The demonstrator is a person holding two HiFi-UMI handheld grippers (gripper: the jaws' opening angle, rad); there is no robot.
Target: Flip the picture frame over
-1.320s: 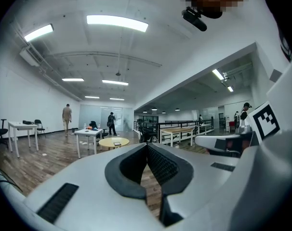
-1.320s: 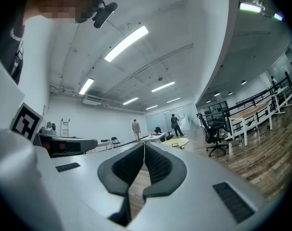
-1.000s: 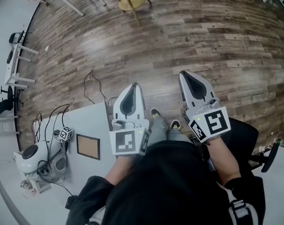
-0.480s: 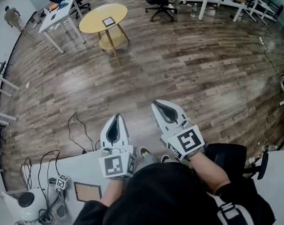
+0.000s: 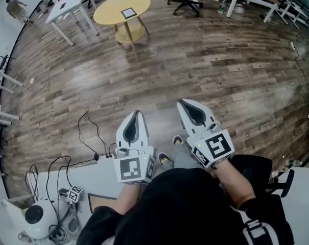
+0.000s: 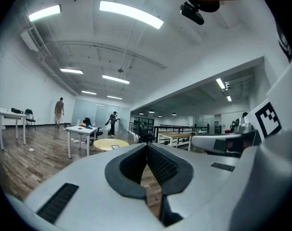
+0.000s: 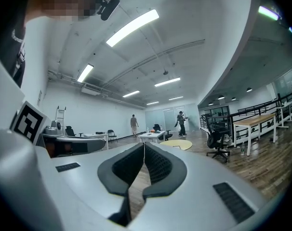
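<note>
The flip has not begun. The left hand-held gripper [image 5: 137,114] and the right hand-held gripper [image 5: 183,102] point level over the wood floor [image 5: 195,60], each with its jaws pressed together on nothing. The picture frame [image 5: 99,199] lies flat on the white surface [image 5: 93,180] at lower left. A sleeve hides most of it, so I cannot tell its long axis. Next, I judge, the grippers must turn toward it and spread.

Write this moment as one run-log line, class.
left gripper: shut, empty | right gripper: shut, empty | picture frame: on grey table, not held

A round yellow table [image 5: 111,11] stands on wood-plank floor [image 5: 221,60] under strip lights [image 6: 131,14].
</note>
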